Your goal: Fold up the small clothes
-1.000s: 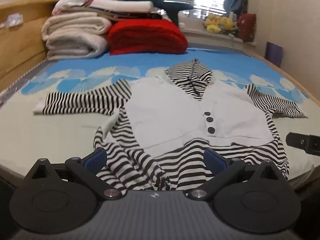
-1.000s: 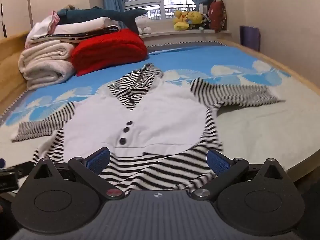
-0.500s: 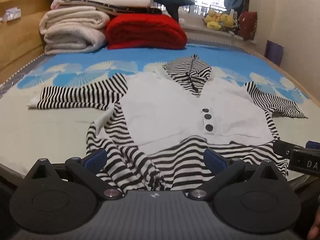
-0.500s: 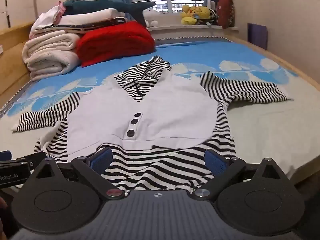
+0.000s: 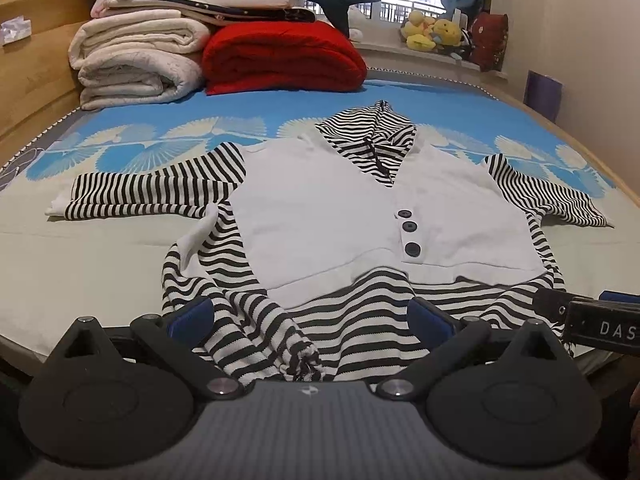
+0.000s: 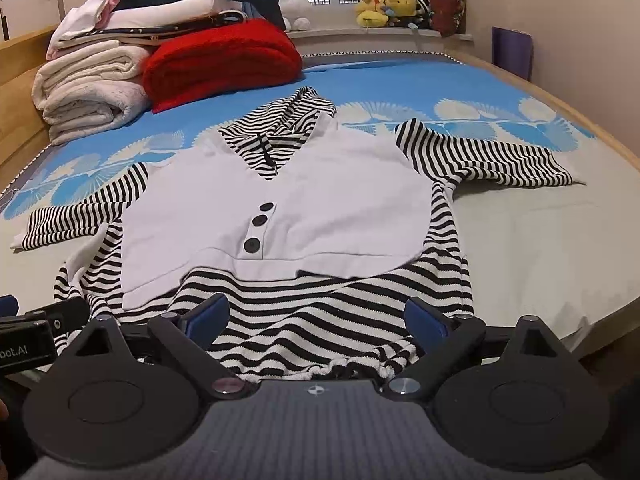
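Note:
A small hooded top [image 5: 340, 216] lies face up on the bed, white front with three dark buttons, black-and-white striped hood, sleeves and hem. It also shows in the right wrist view [image 6: 280, 208]. Its sleeves are spread to both sides; the hem's left corner is rumpled. My left gripper [image 5: 308, 316] is open, just above the hem's left part. My right gripper [image 6: 316, 316] is open, just above the hem's right part. Each gripper's side shows in the other's view, the right gripper [image 5: 596, 324] and the left gripper [image 6: 28, 332].
Folded white blankets [image 5: 132, 64] and a red blanket [image 5: 280, 60] are stacked at the bed's far left, with a plush shark on top. A wooden headboard [image 5: 28, 60] runs along the left. Stuffed toys [image 6: 384, 6] sit on the windowsill. The bed's near edge [image 6: 560, 332] lies under my grippers.
Both grippers have moved forward and lower toward the hem, so the top looks larger. The right gripper has come further into the left wrist view. The garment has not moved.

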`<state>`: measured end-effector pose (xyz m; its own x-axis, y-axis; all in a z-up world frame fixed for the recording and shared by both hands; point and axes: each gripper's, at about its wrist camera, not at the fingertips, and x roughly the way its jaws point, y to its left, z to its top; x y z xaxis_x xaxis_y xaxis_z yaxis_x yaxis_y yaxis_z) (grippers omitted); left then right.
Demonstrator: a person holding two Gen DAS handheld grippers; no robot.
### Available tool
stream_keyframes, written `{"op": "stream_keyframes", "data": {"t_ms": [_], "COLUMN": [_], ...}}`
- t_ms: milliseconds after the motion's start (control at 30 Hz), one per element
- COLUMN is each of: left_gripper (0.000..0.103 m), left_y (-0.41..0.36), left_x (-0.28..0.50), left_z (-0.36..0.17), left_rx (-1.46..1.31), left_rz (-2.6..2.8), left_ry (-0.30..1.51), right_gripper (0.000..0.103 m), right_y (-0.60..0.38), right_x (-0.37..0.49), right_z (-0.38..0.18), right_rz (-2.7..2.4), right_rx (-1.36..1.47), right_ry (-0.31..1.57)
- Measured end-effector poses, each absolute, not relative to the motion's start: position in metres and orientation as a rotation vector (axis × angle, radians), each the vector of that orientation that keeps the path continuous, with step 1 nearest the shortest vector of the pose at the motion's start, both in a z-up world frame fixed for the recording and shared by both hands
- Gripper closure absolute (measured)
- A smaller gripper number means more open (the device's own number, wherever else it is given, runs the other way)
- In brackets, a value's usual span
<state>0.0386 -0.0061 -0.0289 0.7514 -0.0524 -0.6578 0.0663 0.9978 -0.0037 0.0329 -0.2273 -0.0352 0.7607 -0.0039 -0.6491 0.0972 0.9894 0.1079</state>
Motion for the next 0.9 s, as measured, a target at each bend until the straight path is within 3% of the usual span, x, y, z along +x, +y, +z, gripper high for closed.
{"op": "stream_keyframes", "data": {"t_ms": [667,833,900], "left_gripper": [0.000,0.009,0.021], "left_y": [-0.010,-0.004,0.005], "left_x": [0.039,0.044,0.057], "left_z": [-0.032,-0.029,-0.023], "left_rx": [0.016,0.016,0.007], "left_rz": [-0.091,-0.118,-0.147], "left_ry": [0.745,0.752,0.776], "right_gripper": [0.013,0.014,0.019], "right_y": [-0.234,-0.237,-0.244], "right_x": [0.037,0.038,0.040], "right_z": [-0.038,-0.038,-0.036], "right_rz": [-0.087,-0.091,-0.105], "right_rx": [0.158,0.168,0.175], "right_ry": [0.742,0.746,0.740]}}
